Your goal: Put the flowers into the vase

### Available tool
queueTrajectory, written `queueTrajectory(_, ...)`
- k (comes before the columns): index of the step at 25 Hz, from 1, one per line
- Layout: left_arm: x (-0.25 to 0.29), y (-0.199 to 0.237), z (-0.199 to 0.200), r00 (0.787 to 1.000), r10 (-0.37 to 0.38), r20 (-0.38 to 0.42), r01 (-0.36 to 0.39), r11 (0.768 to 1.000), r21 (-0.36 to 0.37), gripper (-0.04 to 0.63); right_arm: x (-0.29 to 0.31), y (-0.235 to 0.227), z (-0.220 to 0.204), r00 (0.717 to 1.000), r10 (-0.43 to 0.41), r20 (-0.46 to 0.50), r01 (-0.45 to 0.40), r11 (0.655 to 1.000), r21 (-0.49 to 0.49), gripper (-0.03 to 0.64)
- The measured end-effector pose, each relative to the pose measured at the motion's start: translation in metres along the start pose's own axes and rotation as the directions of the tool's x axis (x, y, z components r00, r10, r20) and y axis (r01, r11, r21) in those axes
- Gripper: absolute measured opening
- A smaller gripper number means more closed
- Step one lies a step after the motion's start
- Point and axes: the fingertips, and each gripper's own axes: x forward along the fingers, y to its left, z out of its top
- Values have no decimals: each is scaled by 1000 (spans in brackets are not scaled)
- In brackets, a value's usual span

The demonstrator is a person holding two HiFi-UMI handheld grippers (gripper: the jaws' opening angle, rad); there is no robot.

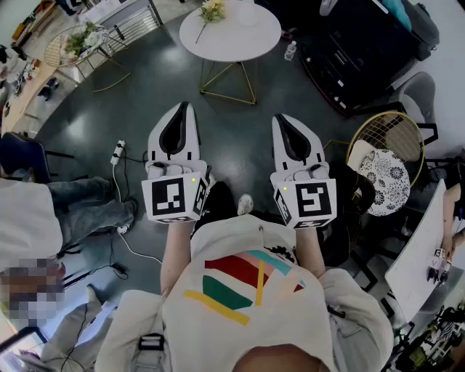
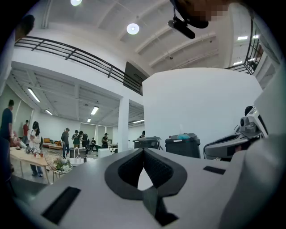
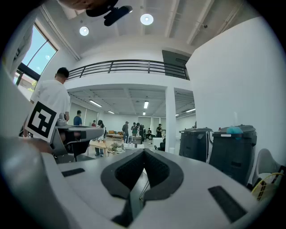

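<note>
Left tongs (image 1: 185,106): pressed together with nothing between them; in the left gripper view (image 2: 144,150) the dark pads meet at the tip and only far wall shows through the hollow behind.
Right tongs (image 1: 280,118): also pressed together and empty, and the right gripper view (image 3: 144,151) shows the tips touching, with floor and a thin table leg seen through the gap below.
Pose: both are held level at chest height, side by side and pointing ahead. This looks like a carrying or waiting posture, not a reach.
Flowers (image 1: 212,10): lying on the round white worktop (image 1: 229,36) ahead, heads near the far rim, one stem trailing toward the near side, well apart from both tongs.
Vase (image 1: 249,10): probably the pale shape just beside the flowers, though it is cut off by the picture's edge and not certain.
Stage: nothing has been picked up, so the task seems not yet started.
Next need: likely a walk across the dark floor (image 1: 240,145) to the worktop, then spreading one pair of tongs round a stem.
</note>
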Motion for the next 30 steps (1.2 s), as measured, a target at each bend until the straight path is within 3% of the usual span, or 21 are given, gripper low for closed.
queueTrajectory(13, -20, 15, 10, 999, 40, 31, -40, 999, -1, 9, -5, 7, 9, 999, 23, 29, -23, 1000, 2, 11)
queueTrajectory(24, -22, -7, 19, 999, 24, 39, -25, 1000, 14, 9, -20, -11, 0, 999, -3, 44, 0, 998, 57, 11)
queueTrajectory(30, -30, -16, 18, 999, 15, 36, -16, 1000, 26, 9, -23, -12, -6, 999, 27, 38, -31, 994, 102, 11)
